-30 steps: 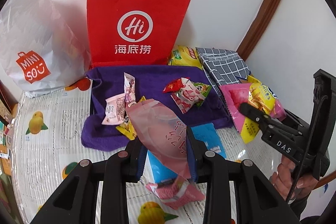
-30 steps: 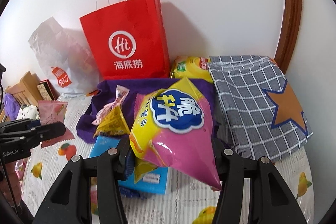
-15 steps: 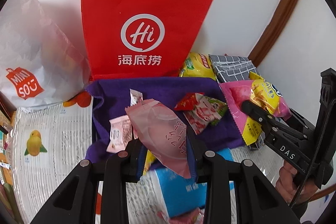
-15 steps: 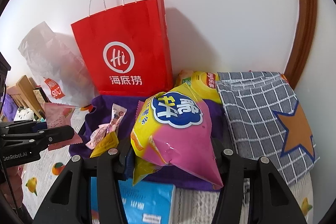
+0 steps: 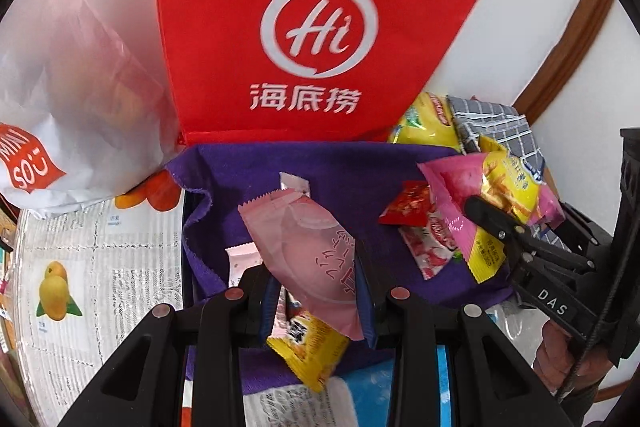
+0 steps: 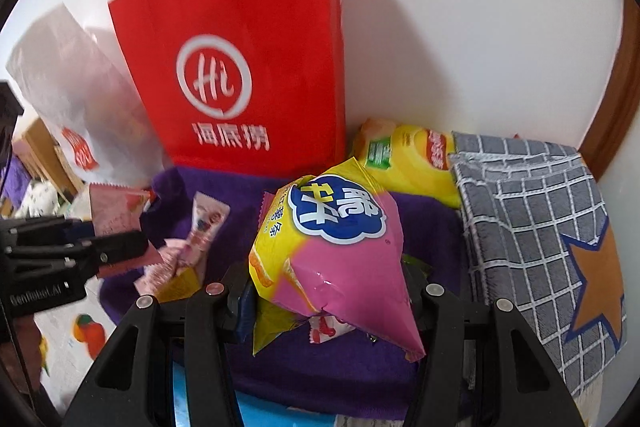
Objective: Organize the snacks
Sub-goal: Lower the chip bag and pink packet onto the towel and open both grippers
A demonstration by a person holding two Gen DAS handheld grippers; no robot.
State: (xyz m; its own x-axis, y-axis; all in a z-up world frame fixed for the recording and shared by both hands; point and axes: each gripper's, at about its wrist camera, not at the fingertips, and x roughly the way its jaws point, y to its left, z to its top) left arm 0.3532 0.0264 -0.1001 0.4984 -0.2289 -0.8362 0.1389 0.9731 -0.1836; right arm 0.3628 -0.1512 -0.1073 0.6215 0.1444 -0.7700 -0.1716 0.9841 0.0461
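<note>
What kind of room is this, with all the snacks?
Probably a corner of someone's home. A fruit-print table cover meets a white wall with wooden trim, and a red shopping bag stands behind snacks on a purple towel.

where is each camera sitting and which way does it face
Left wrist: on the left gripper, looking down along its fingers at the pale pink packet it holds over the purple cloth; the right gripper and a hand show at the right edge.
Right wrist: on the right gripper, facing the wall past its pink-yellow chip bag; the left gripper shows at the left.
Shared: red paper bag, purple cloth, both packets.
</note>
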